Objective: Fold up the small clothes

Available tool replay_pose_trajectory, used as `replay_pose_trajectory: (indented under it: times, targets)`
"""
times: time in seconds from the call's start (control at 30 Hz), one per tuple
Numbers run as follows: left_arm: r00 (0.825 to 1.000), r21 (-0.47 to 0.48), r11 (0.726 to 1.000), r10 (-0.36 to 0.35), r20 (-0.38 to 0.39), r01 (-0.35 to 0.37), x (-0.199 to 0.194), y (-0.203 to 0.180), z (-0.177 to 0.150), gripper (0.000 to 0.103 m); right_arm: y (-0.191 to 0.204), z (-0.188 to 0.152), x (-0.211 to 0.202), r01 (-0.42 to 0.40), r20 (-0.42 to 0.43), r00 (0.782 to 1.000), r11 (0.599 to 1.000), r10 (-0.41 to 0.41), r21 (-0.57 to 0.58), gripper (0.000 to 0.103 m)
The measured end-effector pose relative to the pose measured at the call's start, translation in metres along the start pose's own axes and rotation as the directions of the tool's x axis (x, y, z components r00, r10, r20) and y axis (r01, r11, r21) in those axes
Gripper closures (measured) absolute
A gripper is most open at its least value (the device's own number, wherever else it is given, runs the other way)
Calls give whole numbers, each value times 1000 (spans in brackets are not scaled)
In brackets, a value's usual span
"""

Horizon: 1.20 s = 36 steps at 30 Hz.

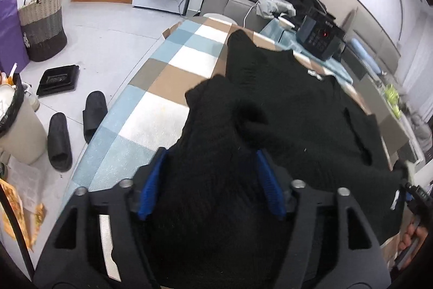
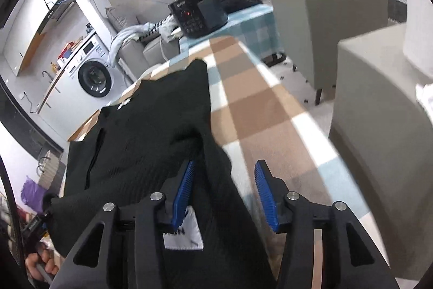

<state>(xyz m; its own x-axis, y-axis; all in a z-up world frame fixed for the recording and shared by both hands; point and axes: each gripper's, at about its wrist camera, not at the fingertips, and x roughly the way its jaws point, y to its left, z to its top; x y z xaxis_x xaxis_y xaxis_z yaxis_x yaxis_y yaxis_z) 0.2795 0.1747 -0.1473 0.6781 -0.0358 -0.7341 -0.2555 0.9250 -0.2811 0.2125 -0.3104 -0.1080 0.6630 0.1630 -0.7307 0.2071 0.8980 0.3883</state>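
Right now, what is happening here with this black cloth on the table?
A person is folding a black knitted garment on a table covered with a checked cloth, using a handheld gripper in each hand. Fabric lies bunched between the fingers of the left gripper, and a fold with a white label lies between the fingers of the right gripper. Both pairs of fingers stand apart. The garment is partly spread and partly lifted; the fold is not finished.

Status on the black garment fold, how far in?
Early. Done: black garment lies on the checked cloth. In hand: left gripper and right gripper each have fabric between wide jaws; grip unclear. Left: no finished fold visible.
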Motion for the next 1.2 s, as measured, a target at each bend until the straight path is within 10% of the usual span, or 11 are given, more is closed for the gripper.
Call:
replay_pose_trajectory:
  times: [0.47,0.73,1.2]
  targets:
    - [999,-32,999,-25,-40,23,32,5,7,35,14,0,33,-28,-42,999,999,28,-19,56]
    - [995,14,997,-76,-60,77,35,-12,6,75,22,0,37,-37,-55,998,998,34,-41,73]
    - [995,85,994,-68,-68,73,2,-18,-24,78,21,-6,28,-26,-81,997,997,20,-67,82]
